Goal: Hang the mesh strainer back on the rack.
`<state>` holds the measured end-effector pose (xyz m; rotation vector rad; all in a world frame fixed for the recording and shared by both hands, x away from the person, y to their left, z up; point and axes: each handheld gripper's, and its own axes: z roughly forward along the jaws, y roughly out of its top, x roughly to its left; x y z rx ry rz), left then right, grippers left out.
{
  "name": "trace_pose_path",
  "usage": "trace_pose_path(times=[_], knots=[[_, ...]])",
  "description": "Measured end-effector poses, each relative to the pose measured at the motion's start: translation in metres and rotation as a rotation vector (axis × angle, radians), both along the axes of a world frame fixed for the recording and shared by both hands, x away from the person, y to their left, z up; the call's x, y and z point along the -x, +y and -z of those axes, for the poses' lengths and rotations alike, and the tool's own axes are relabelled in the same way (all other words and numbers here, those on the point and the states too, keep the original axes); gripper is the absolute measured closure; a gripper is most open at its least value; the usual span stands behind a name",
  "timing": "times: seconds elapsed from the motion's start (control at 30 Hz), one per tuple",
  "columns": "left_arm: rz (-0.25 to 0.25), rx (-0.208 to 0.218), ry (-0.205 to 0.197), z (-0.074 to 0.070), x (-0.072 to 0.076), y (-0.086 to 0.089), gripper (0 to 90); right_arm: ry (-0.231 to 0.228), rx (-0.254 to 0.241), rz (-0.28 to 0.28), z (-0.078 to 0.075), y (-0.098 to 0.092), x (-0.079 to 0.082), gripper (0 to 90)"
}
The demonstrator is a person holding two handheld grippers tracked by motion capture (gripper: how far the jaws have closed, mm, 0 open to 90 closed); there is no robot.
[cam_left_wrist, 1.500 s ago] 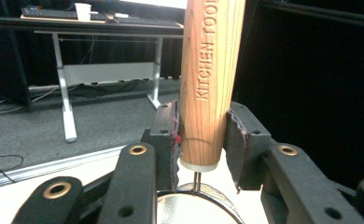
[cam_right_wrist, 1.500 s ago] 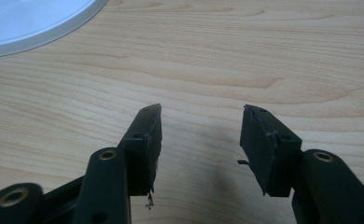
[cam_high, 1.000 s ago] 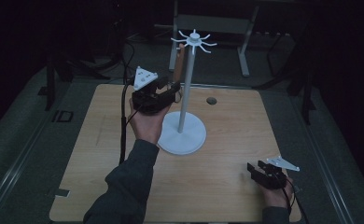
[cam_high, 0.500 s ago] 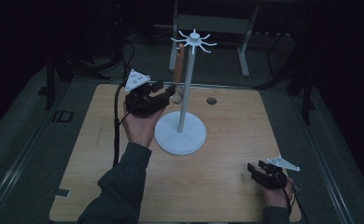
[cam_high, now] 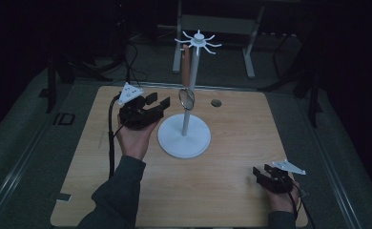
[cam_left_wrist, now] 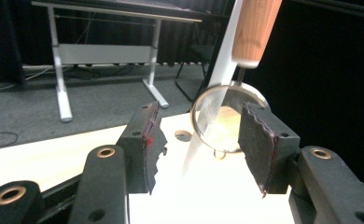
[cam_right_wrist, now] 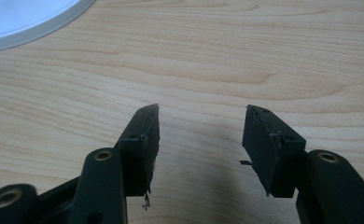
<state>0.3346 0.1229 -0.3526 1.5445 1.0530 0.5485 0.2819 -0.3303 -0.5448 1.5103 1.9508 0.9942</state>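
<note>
The strainer (cam_high: 187, 90) hangs from the stand (cam_high: 184, 138), hung and released. The left gripper (cam_high: 156, 103), just beside the stand, has just been opening, nothing between its jaws; next it should back away. The right gripper (cam_high: 262, 172) rests spread, well apart.

The room is dark, with most of the light falling on the worktop (cam_high: 232, 191), a pale wood-grain board with rounded corners and a small round hole (cam_high: 216, 102) near its far edge. Grey carpet (cam_high: 26, 157) covers the floor around it, and pale strips (cam_high: 12, 176) run along the floor on both sides. Behind the worktop stands a desk frame (cam_left_wrist: 61, 70) with white metal legs and flat feet. Black cables (cam_high: 131, 67) trail across the carpet near it. Dark stands (cam_high: 50, 86) rise at left and right, and the far background is black.
</note>
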Motion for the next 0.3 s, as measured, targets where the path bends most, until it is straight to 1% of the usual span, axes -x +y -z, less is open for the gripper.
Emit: trace_pose_path(times=[0.13, 0.23, 0.3], knots=[[-0.008, -0.017, 0.022, 0.014, 0.003, 0.005, 48.9, 0.002, 0.022, 0.002, 0.001, 0.001, 0.000, 45.1], [-0.002, -0.031, 0.049, 0.025, 0.004, 0.007, 48.4, 0.007, 0.033, 0.002, 0.002, 0.002, -0.001, 44.3], [0.010, -0.061, 0.064, 0.033, 0.005, 0.008, 47.9, 0.012, 0.034, 0.004, 0.003, 0.002, -0.002, 43.8]])
